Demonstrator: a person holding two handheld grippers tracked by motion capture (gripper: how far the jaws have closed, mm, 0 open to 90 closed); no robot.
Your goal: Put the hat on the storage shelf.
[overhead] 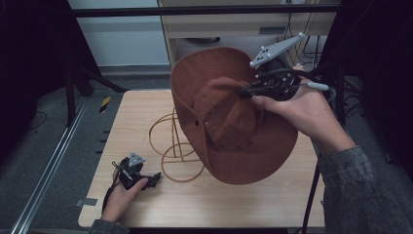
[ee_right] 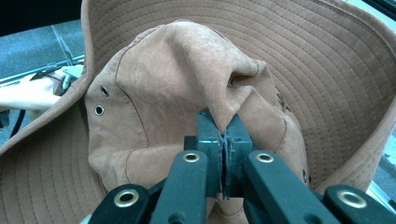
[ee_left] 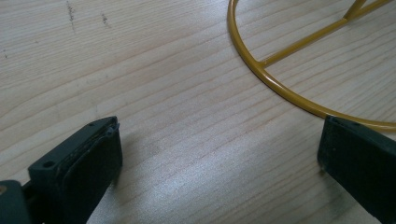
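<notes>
Right gripper (ee_right: 223, 140) fingers (ee_right: 208, 128) pinch the hat's (overhead: 234, 117) crown.

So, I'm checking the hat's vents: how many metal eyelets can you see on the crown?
2, in the right gripper view: one above the other on the crown's left side. The high view shows one. Folds and the closed fingers pinching the hat may hide more.

a brown wide-brimmed hat (overhead: 229, 122) hangs tilted in the centre-right of the high view, lifted off the table, its crown bunched into a fold where it is pinched. small metal eyelets dot the crown's side. a yellow wire stand (overhead: 173, 151) of rings sits left of centre, partly hidden behind the brim.
</notes>
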